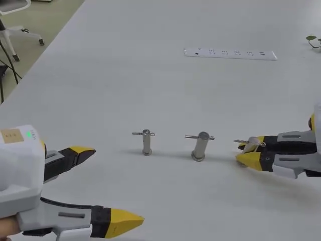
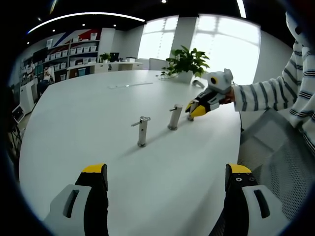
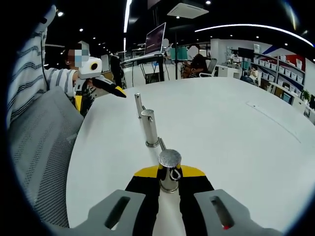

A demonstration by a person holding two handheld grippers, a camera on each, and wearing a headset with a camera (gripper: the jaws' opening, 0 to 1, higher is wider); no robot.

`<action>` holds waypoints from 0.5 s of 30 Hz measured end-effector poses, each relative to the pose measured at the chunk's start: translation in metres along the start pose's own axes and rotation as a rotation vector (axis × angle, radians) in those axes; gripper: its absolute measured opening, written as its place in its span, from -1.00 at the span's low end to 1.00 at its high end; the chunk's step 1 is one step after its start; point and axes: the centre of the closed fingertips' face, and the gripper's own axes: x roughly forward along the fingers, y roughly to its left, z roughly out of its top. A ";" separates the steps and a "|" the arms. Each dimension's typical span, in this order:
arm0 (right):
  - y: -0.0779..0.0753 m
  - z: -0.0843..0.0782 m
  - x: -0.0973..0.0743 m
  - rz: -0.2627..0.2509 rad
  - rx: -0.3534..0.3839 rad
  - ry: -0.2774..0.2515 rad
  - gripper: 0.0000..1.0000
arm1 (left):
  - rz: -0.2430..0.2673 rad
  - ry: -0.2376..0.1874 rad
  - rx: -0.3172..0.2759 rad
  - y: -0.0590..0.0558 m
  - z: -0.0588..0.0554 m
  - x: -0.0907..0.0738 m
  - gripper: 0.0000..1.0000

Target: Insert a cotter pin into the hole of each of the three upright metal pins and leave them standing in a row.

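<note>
On the white tabletop [image 1: 150, 85], at the right of the head view, the right hand-held gripper [image 1: 244, 152] is pressed together around the third metal pin [image 3: 170, 167], which stands upright with a cotter pin [image 1: 246, 142] at its top. Beside it, in one row, stand the middle metal pin [image 1: 200, 146] and the outer metal pin [image 1: 146, 143], with cotter pins [image 1: 199, 137] through their tops. Well apart, the left hand-held gripper [image 1: 116, 185] hovers with jaws spread wide.
</note>
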 end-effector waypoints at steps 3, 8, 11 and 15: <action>0.000 -0.001 0.000 0.001 -0.024 0.019 -0.81 | -0.007 -0.011 -0.010 -0.001 0.003 0.001 0.97; -0.002 -0.001 0.000 -0.019 -0.053 0.043 -0.77 | -0.011 -0.008 -0.011 -0.002 0.003 0.002 0.97; -0.006 0.001 -0.002 -0.044 -0.066 0.043 -0.55 | -0.014 -0.004 -0.009 -0.003 0.002 0.002 0.97; -0.004 0.011 -0.008 -0.063 -0.049 0.022 -0.36 | -0.008 -0.004 -0.012 -0.001 0.002 0.001 0.97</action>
